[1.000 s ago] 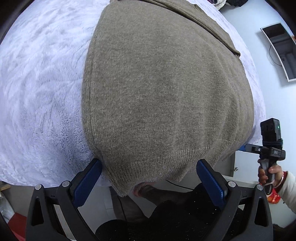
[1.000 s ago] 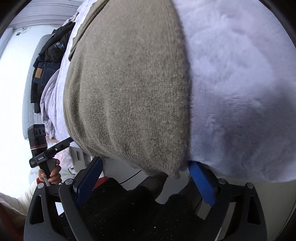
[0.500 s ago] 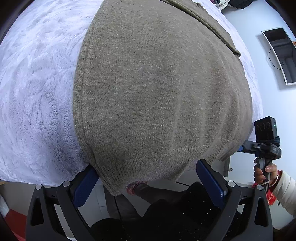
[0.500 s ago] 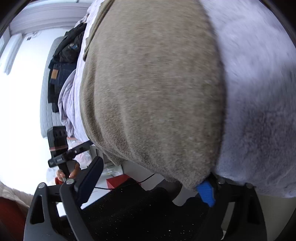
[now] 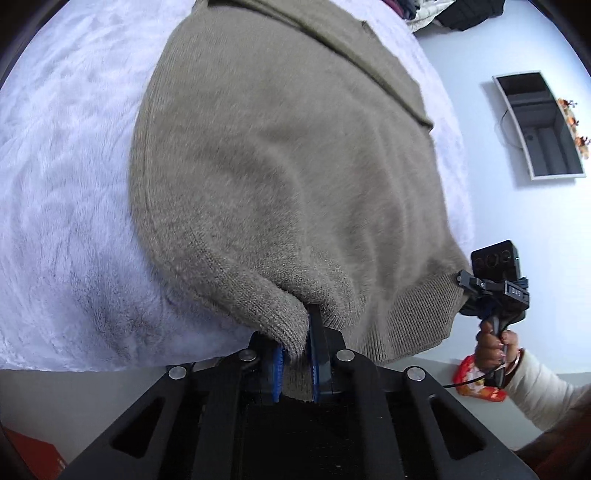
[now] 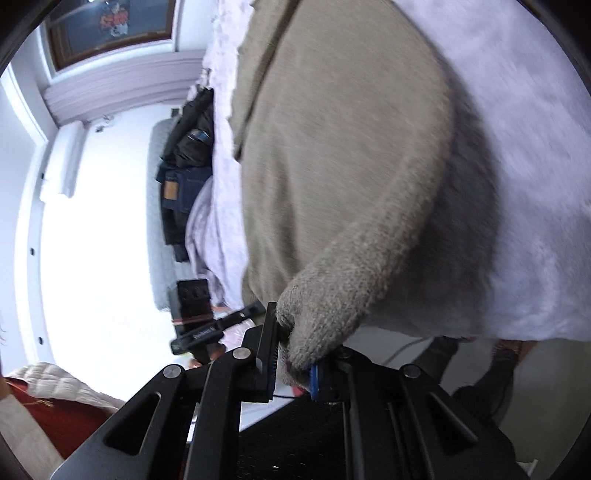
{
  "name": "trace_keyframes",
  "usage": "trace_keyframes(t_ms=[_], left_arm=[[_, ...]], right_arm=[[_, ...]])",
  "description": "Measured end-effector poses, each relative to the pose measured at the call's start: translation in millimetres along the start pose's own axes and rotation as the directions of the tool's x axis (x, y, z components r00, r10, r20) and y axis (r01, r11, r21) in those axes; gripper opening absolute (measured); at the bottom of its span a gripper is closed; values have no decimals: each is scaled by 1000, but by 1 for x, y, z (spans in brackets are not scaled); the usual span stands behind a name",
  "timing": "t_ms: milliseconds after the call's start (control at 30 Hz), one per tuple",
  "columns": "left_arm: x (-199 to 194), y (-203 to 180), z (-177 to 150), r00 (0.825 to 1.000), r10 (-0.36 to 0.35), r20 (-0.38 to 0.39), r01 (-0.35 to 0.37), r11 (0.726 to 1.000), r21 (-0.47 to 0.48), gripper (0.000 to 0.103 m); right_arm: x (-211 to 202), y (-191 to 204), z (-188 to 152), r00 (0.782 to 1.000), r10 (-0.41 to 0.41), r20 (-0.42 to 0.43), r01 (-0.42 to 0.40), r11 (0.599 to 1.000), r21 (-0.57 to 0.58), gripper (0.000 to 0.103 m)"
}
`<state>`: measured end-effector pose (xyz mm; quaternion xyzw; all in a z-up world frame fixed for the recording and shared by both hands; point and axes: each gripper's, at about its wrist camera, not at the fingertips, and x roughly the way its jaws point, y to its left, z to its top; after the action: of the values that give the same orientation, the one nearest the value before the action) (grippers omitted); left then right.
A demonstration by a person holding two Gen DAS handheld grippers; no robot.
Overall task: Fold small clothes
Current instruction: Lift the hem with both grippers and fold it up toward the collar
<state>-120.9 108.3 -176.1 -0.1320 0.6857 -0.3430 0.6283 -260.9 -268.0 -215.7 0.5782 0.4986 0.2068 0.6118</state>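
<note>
While lying over the near edge: sweater (image 5: 280, 177) spreading tan and knitted across the blanket, ribbed hem hanging toward the cameras.
Surface: white fluffy blanket (image 5: 62, 184) covering the bed, showing on both sides of the sweater.
Room: pale wall and floor showing past the bed; framed mirror (image 5: 539, 125) hanging on the wall in the left view; window (image 6: 110, 29) sitting high at the left of the right view.
Pile: dark clothes (image 6: 184, 162), jeans among them, lying at the far side of the bed.
Left gripper (image 5: 295, 365): having just been closing, now pinching one hem corner between blue pads.
Right gripper (image 6: 291, 369): having just been closing, now clamping the other hem corner, knit bunching over the jaws.
Hand (image 5: 493, 347): gripping the right gripper's handle in the left view, white sleeve (image 5: 535, 391) trailing behind.
Floor: red and yellow bag (image 5: 476, 380) lying below that hand.
Hard to make out: right view blurring; sweater's far end and collar running out of frame; pad contact partly hiding under the knit.
</note>
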Motion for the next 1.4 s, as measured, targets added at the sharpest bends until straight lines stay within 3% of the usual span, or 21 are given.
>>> trace_keyframes(t_ms=[233, 433, 600, 700, 1067, 1267, 1400], left_arm=[[-37, -17, 38, 993, -95, 68, 93, 995, 35, 12], [-70, -24, 86, 982, -147, 122, 133, 984, 116, 12], [-84, -34, 129, 976, -144, 163, 119, 981, 155, 12], [-92, -38, 159, 970, -140, 199, 108, 981, 164, 12], [-79, -31, 299, 930, -15, 367, -19, 996, 89, 12], [-13, -5, 355, 933, 139, 332, -161, 986, 40, 12], [12, 13, 364, 936, 200, 288, -206, 979, -10, 13]], right_arm=[[-9, 40, 13, 983, 128, 133, -131, 991, 16, 14], [-19, 83, 32, 964, 130, 232, -123, 991, -43, 14], [-30, 111, 59, 937, 167, 307, -145, 985, -93, 14], [-28, 127, 85, 935, 168, 313, -135, 983, -124, 14], [-17, 138, 252, 942, 176, 286, -148, 982, -117, 14], [4, 93, 340, 952, 111, 286, -111, 994, -17, 14], [15, 52, 364, 953, 44, 300, -70, 995, 77, 14]])
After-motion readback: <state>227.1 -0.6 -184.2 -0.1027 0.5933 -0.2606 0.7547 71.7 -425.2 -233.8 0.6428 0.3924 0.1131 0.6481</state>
